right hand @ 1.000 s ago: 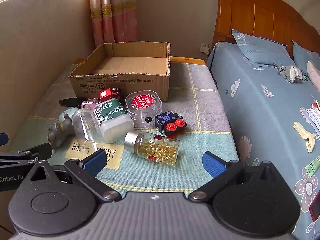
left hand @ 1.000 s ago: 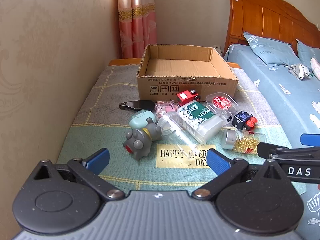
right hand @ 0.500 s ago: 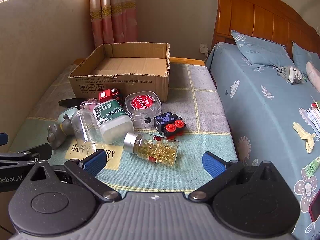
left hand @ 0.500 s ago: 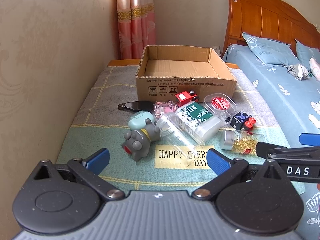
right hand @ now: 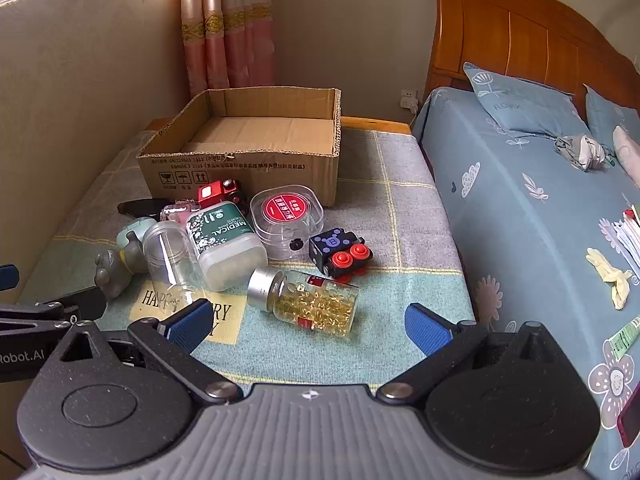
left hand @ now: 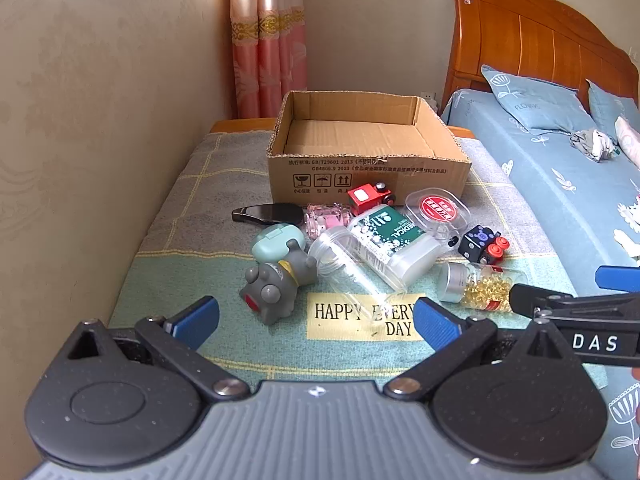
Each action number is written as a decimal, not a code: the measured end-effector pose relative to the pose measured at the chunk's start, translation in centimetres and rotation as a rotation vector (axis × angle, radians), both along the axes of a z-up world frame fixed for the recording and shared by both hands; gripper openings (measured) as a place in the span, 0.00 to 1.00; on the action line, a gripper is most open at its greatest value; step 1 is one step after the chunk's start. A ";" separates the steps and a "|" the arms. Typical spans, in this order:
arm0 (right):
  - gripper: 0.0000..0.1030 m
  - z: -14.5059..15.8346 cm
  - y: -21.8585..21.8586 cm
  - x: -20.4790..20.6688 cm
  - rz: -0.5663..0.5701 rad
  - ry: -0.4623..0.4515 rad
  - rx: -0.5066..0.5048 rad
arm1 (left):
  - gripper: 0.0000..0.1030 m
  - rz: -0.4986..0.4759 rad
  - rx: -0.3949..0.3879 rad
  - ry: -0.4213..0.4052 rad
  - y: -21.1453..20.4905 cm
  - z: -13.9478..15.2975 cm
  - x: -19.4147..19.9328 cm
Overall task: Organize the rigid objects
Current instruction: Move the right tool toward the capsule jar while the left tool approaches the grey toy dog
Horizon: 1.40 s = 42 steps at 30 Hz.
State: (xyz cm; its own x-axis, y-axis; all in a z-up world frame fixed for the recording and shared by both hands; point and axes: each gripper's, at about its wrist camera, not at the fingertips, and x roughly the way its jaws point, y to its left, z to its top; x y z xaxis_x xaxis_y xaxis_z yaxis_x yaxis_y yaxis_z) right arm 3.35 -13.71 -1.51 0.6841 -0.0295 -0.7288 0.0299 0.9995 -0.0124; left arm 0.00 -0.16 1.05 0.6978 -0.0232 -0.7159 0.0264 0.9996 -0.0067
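Bedroom light falls on a cloth-covered table point(left hand: 192, 184) wedged between a beige wall and a blue bed point(right hand: 520, 200). Over the last second both views have drawn slightly back from the clutter, so the items sit a little farther ahead of each claw than they did; nothing on the cloth has shifted and nothing has been lifted. The left claw point(left hand: 316, 322) is spread wide and holds nothing, with the grey toy figure point(left hand: 276, 284) just ahead of its left finger and an open clear jar point(left hand: 344, 260) straight ahead. The right claw point(right hand: 308, 324) is likewise spread and empty, the bottle of yellow capsules point(right hand: 308, 300) lying on its side directly ahead between its fingers. Beyond that lie the white bottle with a green label point(right hand: 224, 240), a clear case with a red disc point(right hand: 286, 216), a black block with red buttons point(right hand: 340, 254) and a red toy car point(right hand: 218, 192). The cardboard box point(left hand: 360, 140) stands farthest ahead, still empty, so sorting seems barely begun; the capsule bottle looks the likeliest first pick.
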 end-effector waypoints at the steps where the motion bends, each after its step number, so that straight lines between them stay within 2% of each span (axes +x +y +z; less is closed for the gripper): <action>1: 1.00 0.0 0.0 0.0 0.000 0.000 -0.001 | 0.99 -0.001 0.001 0.000 0.0 0.0 0.0; 9: 1.00 -0.1 0.1 0.4 0.014 -0.007 -0.004 | 0.99 -0.019 -0.007 -0.007 0.2 -0.3 0.5; 18: 1.00 -0.5 -1.1 1.1 0.055 -0.072 0.003 | 0.99 -0.048 0.021 -0.043 1.4 -1.4 1.4; 24: 1.00 -2.4 -2.0 2.3 0.050 -0.048 -0.008 | 0.99 -0.055 0.047 -0.043 2.7 -3.4 3.0; 29: 1.00 -4.3 -2.5 3.2 0.050 -0.005 -0.020 | 0.99 -0.018 0.073 0.008 3.7 -6.2 5.1; 36: 1.00 -5.2 -2.7 4.6 0.054 0.003 0.000 | 0.99 0.036 0.044 0.065 5.7 -9.1 6.8; 42: 1.00 -5.3 -0.9 6.3 0.097 -0.027 0.006 | 0.99 0.044 -0.053 0.089 7.3 -9.6 6.9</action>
